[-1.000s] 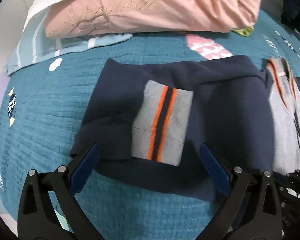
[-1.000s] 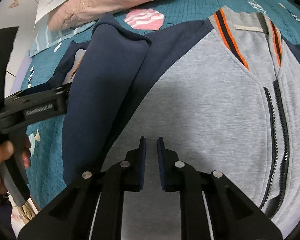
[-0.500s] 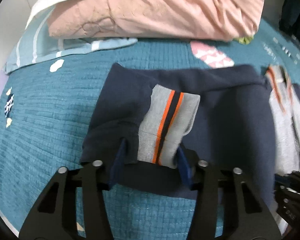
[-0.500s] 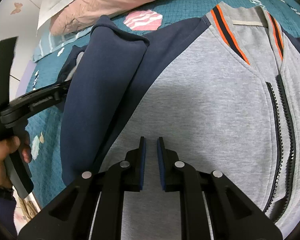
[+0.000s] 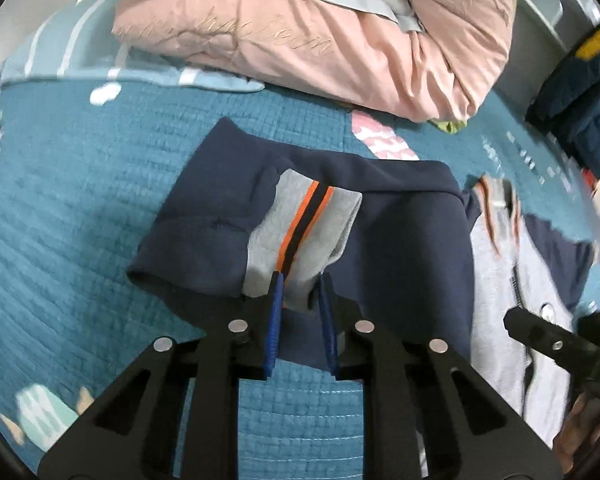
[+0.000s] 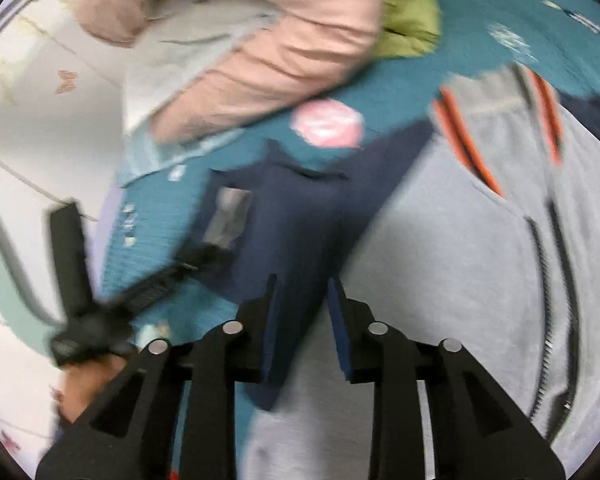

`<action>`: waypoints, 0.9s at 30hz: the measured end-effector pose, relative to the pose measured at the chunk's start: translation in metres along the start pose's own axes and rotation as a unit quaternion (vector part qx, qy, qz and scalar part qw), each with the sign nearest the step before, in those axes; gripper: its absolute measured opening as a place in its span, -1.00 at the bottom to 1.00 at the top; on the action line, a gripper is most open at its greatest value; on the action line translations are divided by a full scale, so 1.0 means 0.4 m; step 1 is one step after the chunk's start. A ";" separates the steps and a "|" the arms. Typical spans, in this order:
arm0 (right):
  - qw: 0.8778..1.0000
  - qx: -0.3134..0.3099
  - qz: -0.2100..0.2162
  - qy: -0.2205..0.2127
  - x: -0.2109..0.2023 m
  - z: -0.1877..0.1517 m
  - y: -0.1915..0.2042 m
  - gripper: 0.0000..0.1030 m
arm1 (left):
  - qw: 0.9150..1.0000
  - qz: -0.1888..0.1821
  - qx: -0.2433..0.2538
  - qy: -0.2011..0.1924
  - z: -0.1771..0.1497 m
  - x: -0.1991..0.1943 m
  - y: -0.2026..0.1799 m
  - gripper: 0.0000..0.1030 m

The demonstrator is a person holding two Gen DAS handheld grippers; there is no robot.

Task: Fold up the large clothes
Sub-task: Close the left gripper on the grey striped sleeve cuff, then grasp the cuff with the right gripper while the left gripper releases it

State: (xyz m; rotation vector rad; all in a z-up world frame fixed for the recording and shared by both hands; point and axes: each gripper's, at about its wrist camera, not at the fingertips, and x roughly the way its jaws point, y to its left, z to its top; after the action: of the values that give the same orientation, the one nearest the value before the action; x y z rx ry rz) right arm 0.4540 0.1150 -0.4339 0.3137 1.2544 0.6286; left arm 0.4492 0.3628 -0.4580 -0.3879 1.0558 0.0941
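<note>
A grey and navy zip jacket [image 5: 500,264] lies spread on a bed covered by a teal quilt [image 5: 80,220]. The left tongs [image 5: 298,280] are pinched onto the grey sleeve cuff [image 5: 304,232], which has orange and navy stripes; the cuff rises slightly from the folded navy sleeve [image 5: 204,232] just ahead of the tips. The right tongs [image 6: 300,284] hover over the jacket with a narrow gap between the blue pads [image 6: 270,320], nothing visibly between them. That view is blurred, so the navy sleeve seems to lie directly beneath and ahead of them, the grey front panel off to their right. Beyond both tongs sits a pink folded duvet [image 5: 300,40].
</note>
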 end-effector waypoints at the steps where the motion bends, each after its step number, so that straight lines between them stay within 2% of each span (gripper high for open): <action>1: 1.000 -0.008 0.009 0.000 0.004 0.012 0.025 -0.45 | 1.000 -0.009 -0.010 -0.005 -0.004 -0.001 0.007 -0.64; 4: 0.999 -0.022 0.026 0.019 0.050 0.044 0.090 -0.41 | 0.999 -0.019 -0.028 -0.011 -0.013 0.001 0.020 -0.65; 8: 0.996 0.013 0.055 0.068 0.153 0.067 0.121 -0.39 | 1.000 -0.019 -0.022 -0.007 -0.018 0.009 0.021 -0.65; 11: 0.991 0.054 0.051 0.108 0.248 0.065 0.120 -0.38 | 1.000 -0.020 -0.012 -0.006 -0.019 0.018 0.014 -0.65; 15: 0.990 0.079 0.003 0.118 0.302 0.071 0.107 -0.34 | 0.999 -0.035 -0.022 0.001 -0.037 0.033 0.031 -0.66; 17: 0.987 0.096 0.016 0.129 0.331 0.076 0.097 -0.34 | 0.999 -0.043 -0.019 -0.002 -0.046 0.032 0.033 -0.64; 21: 0.987 0.088 0.019 0.131 0.361 0.085 0.103 -0.35 | 0.999 -0.041 -0.008 -0.001 -0.057 0.024 0.021 -0.63; 22: 0.987 0.090 0.018 0.133 0.364 0.084 0.098 -0.39 | 0.999 -0.043 -0.009 -0.001 -0.060 0.020 0.020 -0.57; 23: 0.987 0.091 0.017 0.132 0.367 0.087 0.096 -0.52 | 0.999 -0.045 -0.011 -0.003 -0.063 0.013 0.018 -0.52; 24: 0.987 0.089 0.020 0.131 0.368 0.091 0.101 -0.72 | 0.999 -0.045 -0.013 -0.006 -0.067 0.006 0.015 -0.50; 27: 0.990 0.061 0.025 0.122 0.359 0.097 0.125 -0.80 | 0.999 -0.046 -0.023 -0.009 -0.074 -0.008 0.010 -0.43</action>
State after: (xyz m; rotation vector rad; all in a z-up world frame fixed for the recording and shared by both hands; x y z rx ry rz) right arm 0.5023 0.2451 -0.5074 0.3787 1.5268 0.6490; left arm 0.4221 0.3562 -0.4692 -0.4746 1.0177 0.0401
